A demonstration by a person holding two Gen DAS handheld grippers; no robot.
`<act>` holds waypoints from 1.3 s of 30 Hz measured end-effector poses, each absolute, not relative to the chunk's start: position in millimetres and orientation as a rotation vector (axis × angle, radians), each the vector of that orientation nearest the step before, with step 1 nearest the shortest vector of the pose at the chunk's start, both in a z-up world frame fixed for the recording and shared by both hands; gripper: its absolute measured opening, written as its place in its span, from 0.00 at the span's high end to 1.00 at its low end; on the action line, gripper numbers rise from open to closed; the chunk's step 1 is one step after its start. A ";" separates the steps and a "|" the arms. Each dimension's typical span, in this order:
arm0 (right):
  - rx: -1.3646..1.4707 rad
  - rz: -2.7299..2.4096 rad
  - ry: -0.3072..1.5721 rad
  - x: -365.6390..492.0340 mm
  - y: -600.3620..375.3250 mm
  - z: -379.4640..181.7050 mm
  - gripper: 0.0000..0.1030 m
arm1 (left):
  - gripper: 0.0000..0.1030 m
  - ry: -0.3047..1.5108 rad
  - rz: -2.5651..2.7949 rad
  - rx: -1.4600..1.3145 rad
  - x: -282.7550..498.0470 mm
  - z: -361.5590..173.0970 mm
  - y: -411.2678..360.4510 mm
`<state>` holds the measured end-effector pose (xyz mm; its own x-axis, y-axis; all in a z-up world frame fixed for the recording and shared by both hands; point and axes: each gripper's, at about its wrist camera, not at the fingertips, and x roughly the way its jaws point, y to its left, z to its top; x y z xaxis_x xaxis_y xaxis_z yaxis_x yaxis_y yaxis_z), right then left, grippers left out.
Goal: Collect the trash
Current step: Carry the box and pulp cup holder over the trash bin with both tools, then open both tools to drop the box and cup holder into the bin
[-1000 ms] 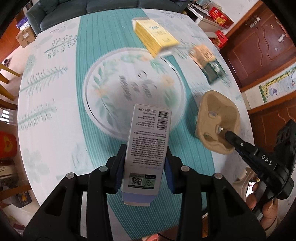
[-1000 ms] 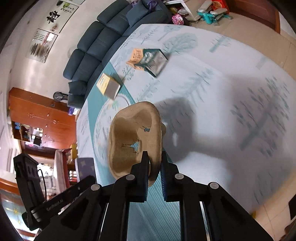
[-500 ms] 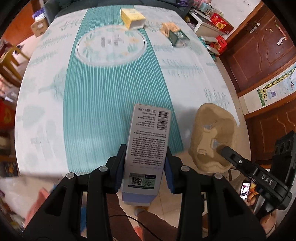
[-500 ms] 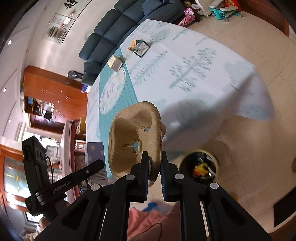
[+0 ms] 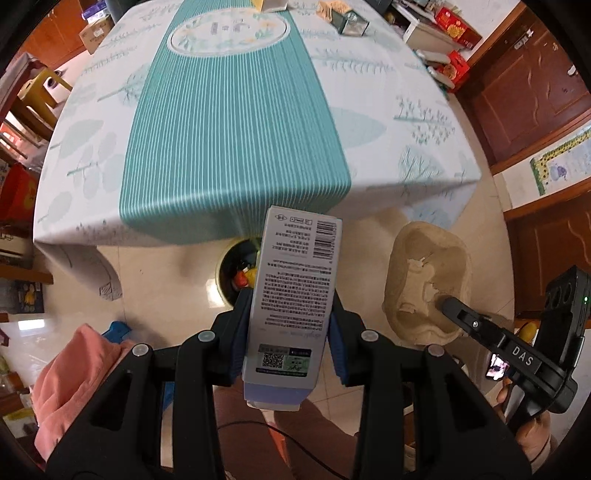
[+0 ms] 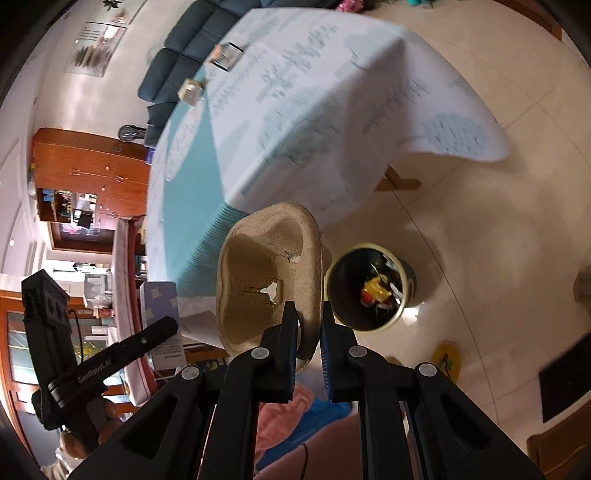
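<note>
My left gripper (image 5: 290,314) is shut on a tall grey-and-lilac printed carton (image 5: 295,284), held upright over the floor just past the table's edge. Behind the carton on the floor stands a round trash bin (image 5: 236,269) with coloured rubbish inside. My right gripper (image 6: 308,321) is shut on the rim of a brown moulded-pulp tray (image 6: 266,277), which hangs in the air beside the same trash bin (image 6: 365,291). In the left wrist view the pulp tray (image 5: 428,284) and the right gripper (image 5: 443,304) appear at the right.
The table (image 5: 236,122) with its teal-striped, leaf-printed cloth lies ahead, holding a yellow box (image 6: 190,92) and a green packet (image 5: 349,24) at its far end. A pink sleeve (image 5: 70,384) and a person's legs are below. Wooden cabinets (image 5: 524,85) stand to the right.
Both grippers have drawn back off the table with their loads. The table's edge and the floor have come into view, and the trash bin now lies just beyond the carton and tray.
</note>
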<state>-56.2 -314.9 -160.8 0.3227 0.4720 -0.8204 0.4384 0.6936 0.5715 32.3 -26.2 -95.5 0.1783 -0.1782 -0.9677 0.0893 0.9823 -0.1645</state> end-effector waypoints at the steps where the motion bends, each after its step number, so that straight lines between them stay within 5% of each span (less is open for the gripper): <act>1: 0.870 0.020 1.299 -59.3 -313.9 -166.6 0.89 | 0.67 1.395 -0.185 -0.067 27.1 -102.0 -26.9; 15: 0.745 -0.095 1.460 -64.1 -275.8 -288.0 0.89 | 0.67 1.509 -0.170 -0.071 7.1 -215.8 -21.0; 29: 0.513 -0.072 1.498 -32.6 -204.2 -448.5 0.89 | 0.67 1.522 -0.128 -0.074 32.8 -393.7 0.5; 33: 0.477 -0.030 1.496 -25.1 -183.3 -479.3 0.69 | 0.65 1.511 -0.125 -0.075 41.2 -429.2 2.3; 34: 0.481 -0.025 1.494 -23.6 -179.6 -484.6 0.66 | 0.63 1.509 -0.119 -0.072 42.1 -436.4 3.6; 36: 0.466 -0.029 1.494 -21.1 -174.1 -494.4 0.65 | 0.39 1.495 -0.107 -0.071 42.8 -446.2 7.7; 39: 0.449 -0.014 1.494 -23.5 -165.4 -496.0 0.65 | 0.31 1.484 -0.090 -0.096 43.0 -455.3 16.8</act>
